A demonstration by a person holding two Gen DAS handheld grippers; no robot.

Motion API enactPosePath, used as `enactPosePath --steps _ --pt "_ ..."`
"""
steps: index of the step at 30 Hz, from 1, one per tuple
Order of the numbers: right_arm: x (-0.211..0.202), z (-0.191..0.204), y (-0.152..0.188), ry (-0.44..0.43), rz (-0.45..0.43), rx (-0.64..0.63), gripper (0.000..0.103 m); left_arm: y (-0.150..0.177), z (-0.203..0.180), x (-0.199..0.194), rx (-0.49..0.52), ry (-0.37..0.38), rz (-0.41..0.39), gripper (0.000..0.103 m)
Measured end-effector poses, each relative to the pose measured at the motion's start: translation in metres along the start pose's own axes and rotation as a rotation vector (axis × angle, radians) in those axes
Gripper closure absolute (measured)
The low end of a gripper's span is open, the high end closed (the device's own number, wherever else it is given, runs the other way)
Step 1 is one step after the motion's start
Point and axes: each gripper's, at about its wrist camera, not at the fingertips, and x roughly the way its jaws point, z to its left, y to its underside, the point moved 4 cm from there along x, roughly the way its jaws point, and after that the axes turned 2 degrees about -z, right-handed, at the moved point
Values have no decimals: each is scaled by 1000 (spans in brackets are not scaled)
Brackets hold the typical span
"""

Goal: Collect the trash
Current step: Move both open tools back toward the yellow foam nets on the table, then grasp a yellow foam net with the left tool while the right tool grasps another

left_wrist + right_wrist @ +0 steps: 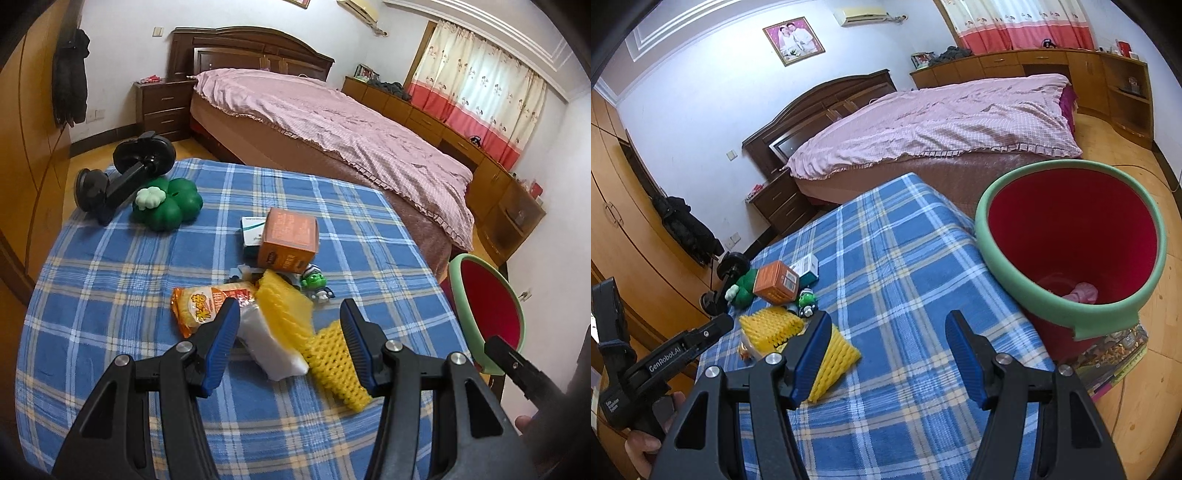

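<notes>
Blue plaid cloth covers the worktop point(122, 280), soft woven texture. Left to right in the left wrist view: crinkled orange snack wrapper point(197, 308), glossy; white plastic bag point(271, 349), limp; yellow foam fruit netting point(334, 363), honeycomb mesh, lying just ahead of the left gripper point(290, 321). Its fingers stand apart, clamping nothing. Right gripper point(886, 341): fingers also apart, empty. Red bin point(1071, 236), round, green foam rim, stands beside the worktop's right edge.
</notes>
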Motion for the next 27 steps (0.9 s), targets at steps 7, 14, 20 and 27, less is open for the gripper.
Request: enactPosePath --steps 7,14,20,27 --pt "16 5 6 10 38 -9 36 -7 -3 24 49 -3 43 46" --pt "26 3 9 15 60 -13 36 -6 5 53 68 -86 78 46" --pt "35 3 10 6 83 -11 36 -1 7 62 45 -40 108 64" --pt "45 13 6 5 92 -65 36 -1 9 64 -19 31 129 86"
